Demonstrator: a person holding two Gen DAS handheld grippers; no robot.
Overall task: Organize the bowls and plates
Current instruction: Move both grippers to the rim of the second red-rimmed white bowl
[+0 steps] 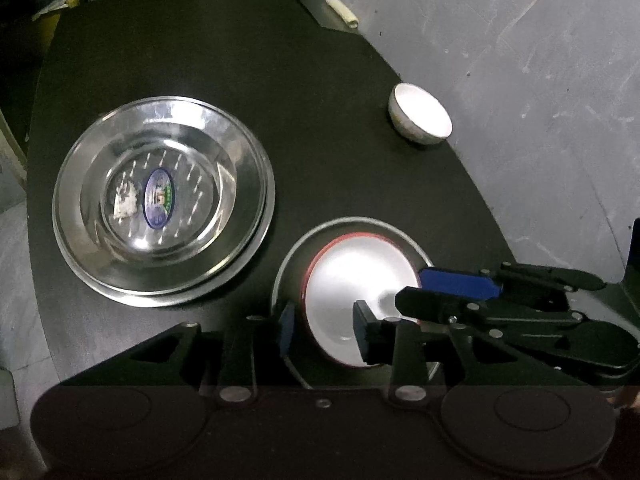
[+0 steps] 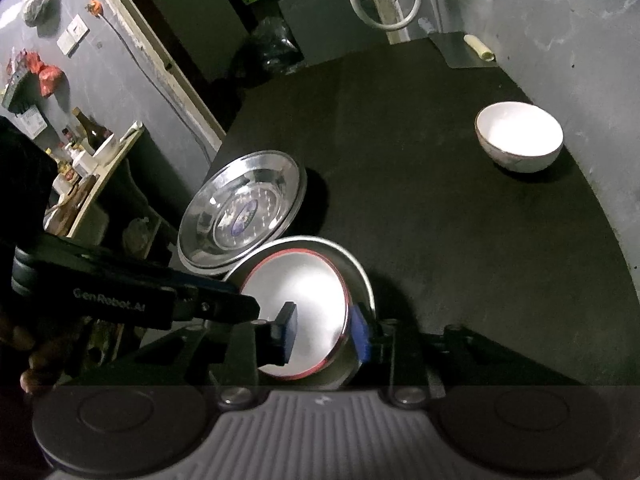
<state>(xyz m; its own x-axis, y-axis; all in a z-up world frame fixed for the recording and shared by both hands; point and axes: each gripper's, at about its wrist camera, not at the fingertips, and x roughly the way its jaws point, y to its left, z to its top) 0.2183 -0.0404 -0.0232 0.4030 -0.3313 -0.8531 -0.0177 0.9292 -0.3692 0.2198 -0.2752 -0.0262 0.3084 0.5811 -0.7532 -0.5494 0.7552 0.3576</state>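
Observation:
A red-rimmed white bowl [image 1: 352, 280] sits inside a steel bowl [image 1: 292, 264] near the table's front. My left gripper [image 1: 324, 330] straddles the near rims of both, jaws partly apart. My right gripper [image 2: 326, 334] straddles the same rims from the other side, one pad inside the white bowl [image 2: 296, 292], one outside the steel bowl [image 2: 360, 276]. It shows in the left wrist view [image 1: 440, 286]. A stack of steel plates [image 1: 164, 200] lies at the left, also in the right wrist view [image 2: 240, 208]. A small white bowl [image 1: 420, 114] stands at the far right edge, also in the right wrist view [image 2: 520, 136].
The black table [image 1: 320, 60] meets a grey wall [image 1: 540, 60] on the right. A cleaver with a pale handle [image 1: 340, 10] lies at the far corner. A shelf with bottles [image 2: 84, 152] stands off the table's left side.

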